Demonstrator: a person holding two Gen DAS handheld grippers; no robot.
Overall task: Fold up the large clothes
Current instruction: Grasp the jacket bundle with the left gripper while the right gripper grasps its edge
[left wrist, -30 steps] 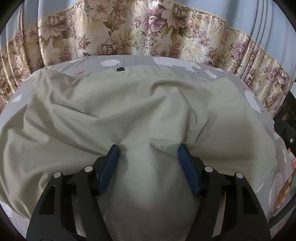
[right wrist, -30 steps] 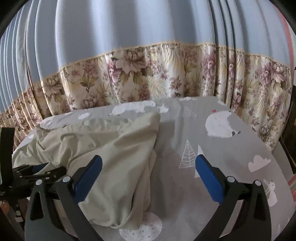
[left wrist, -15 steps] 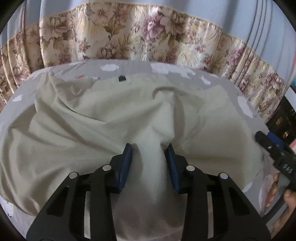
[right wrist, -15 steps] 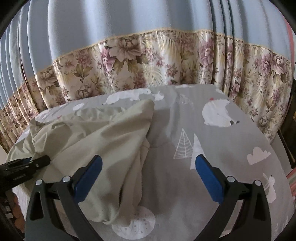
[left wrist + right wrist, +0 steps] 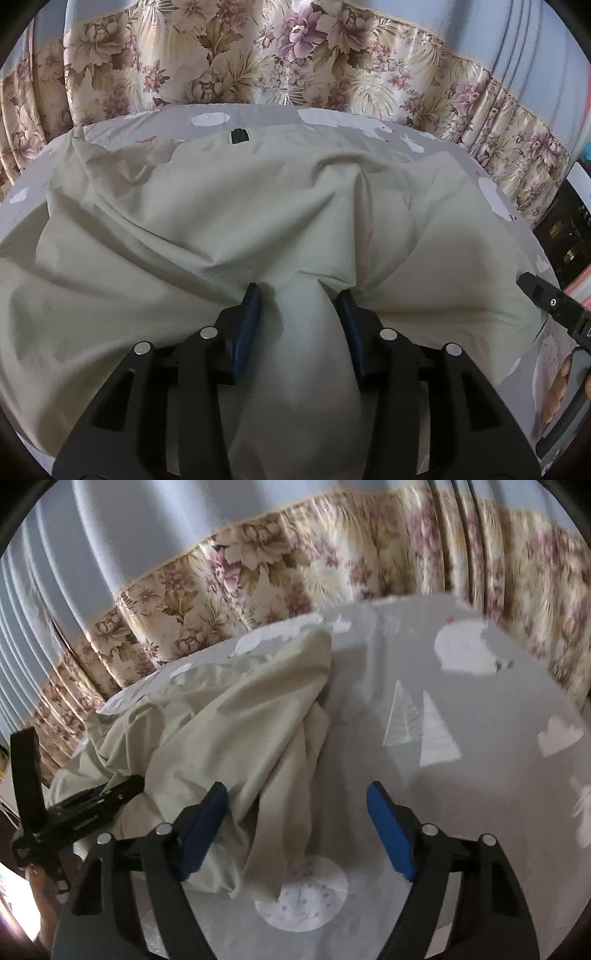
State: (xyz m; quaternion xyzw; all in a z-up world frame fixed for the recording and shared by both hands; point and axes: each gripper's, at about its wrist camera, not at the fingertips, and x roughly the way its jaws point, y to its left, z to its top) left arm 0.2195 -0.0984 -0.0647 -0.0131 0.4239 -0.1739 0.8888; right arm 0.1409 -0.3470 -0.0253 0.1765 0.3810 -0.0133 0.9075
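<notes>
A large pale beige garment (image 5: pixel 184 229) lies rumpled on a bed with a grey sheet (image 5: pixel 461 812) printed with white animals and trees. My left gripper (image 5: pixel 298 295) has a raised fold of the garment bunched between its blue pads; the jaws are opening slightly, but creases still radiate from the pinch. The right gripper (image 5: pixel 295 788) hovers over the garment's (image 5: pixel 240 731) near right edge. Its jaws are closing, with a loose flap between them and neither pad pressing on it. Each gripper shows in the other's view: right gripper (image 5: pixel 554 306), left gripper (image 5: pixel 92 805).
A floral curtain border (image 5: pixel 258 62) under blue drapes (image 5: pixel 166 528) rings the bed's far side. Dark furniture (image 5: pixel 565 229) stands off the bed's right edge. A hand (image 5: pixel 557 387) holds the right gripper. Bare sheet extends right of the garment.
The left jaws narrowed from wide onto the cloth fold, then eased a little. The right gripper sank, rolled and narrowed over the garment's edge, and entered the left view.
</notes>
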